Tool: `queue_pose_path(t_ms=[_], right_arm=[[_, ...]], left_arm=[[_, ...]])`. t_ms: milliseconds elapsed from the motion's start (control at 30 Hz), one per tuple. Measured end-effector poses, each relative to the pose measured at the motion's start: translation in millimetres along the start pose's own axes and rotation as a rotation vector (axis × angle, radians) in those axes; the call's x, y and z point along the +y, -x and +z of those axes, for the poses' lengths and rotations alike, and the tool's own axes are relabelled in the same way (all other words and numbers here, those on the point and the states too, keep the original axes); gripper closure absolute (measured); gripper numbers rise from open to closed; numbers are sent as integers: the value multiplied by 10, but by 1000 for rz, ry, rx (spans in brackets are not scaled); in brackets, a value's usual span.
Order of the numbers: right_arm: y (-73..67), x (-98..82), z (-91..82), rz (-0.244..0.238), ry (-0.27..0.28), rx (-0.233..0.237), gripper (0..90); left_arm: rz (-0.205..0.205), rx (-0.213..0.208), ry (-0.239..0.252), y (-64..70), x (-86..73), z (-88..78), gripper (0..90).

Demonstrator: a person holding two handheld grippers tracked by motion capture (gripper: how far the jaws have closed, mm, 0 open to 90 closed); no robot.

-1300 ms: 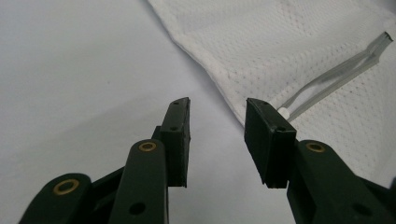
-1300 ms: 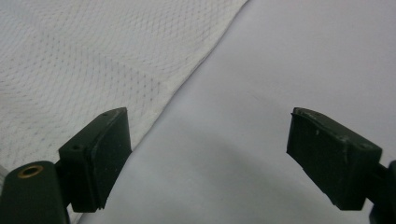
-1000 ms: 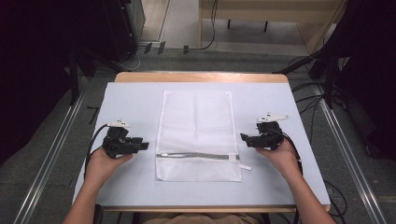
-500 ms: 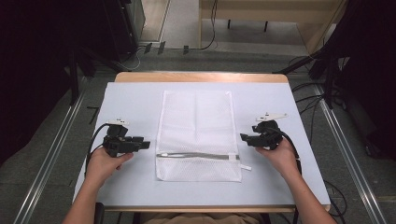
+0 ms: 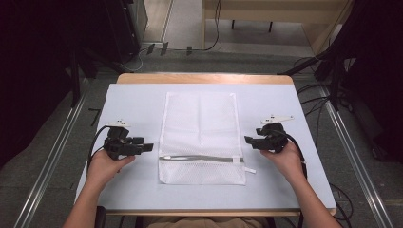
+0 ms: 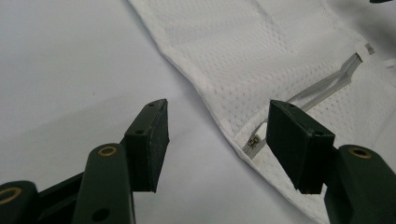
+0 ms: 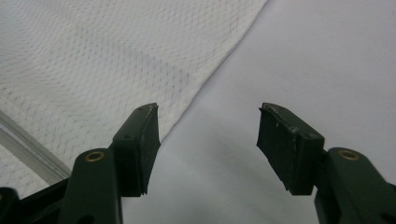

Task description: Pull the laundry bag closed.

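Note:
A white mesh laundry bag (image 5: 199, 123) lies flat in the middle of the table, its zipper (image 5: 199, 158) running across near the front end. My left gripper (image 5: 148, 147) rests just left of the bag and points at its left edge. In the left gripper view the gripper (image 6: 217, 135) is open, with the bag's edge (image 6: 219, 116) and the zipper's end (image 6: 254, 142) just beyond the jaws. My right gripper (image 5: 248, 139) sits by the bag's right edge. It (image 7: 208, 135) is open over bare table, the mesh bag (image 7: 116, 56) at its upper left.
The white table top (image 5: 138, 102) stretches left and right of the bag, with a wooden strip (image 5: 204, 78) along its far edge. Cables (image 5: 95, 142) trail from both grippers. Floor rails and dark equipment stand beyond the table's sides.
Both grippers have barely shifted, staying open beside the bag. The bag has not moved.

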State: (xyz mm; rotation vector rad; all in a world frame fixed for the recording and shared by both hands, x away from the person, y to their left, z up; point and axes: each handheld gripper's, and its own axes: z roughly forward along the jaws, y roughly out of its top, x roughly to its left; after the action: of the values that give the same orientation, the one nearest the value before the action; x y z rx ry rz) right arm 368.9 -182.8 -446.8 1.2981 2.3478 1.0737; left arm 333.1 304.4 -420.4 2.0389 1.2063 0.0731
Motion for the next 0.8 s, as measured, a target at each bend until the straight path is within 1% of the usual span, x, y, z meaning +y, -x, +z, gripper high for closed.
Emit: queue_pose_path(t_ms=[133,167,267,400,567,633,667,800], right_arm=[[-27,3,-9,1,-7,3,414],[-34,2,-7,3,-10,4,414],[-49,-3,4,-8,-22,5,415],[-52,0,6,-8,-24,11,416],[-64,16,-25,15,-22,9,446],[-70,20,-30,8,-23,12,448],[-97,30,-39,5,-22,15,449],[-157,57,-59,-14,-25,29,448]], left_arm=[[1,-5,-4,1,6,12,392],[3,-3,-15,3,7,10,392],[3,-4,-14,7,9,9,388],[-7,-8,-9,7,18,9,380],[-5,-11,-14,20,16,7,376],[-6,-12,-13,27,17,7,374],[2,-10,-17,35,18,2,374],[4,-10,-17,53,15,-8,373]])
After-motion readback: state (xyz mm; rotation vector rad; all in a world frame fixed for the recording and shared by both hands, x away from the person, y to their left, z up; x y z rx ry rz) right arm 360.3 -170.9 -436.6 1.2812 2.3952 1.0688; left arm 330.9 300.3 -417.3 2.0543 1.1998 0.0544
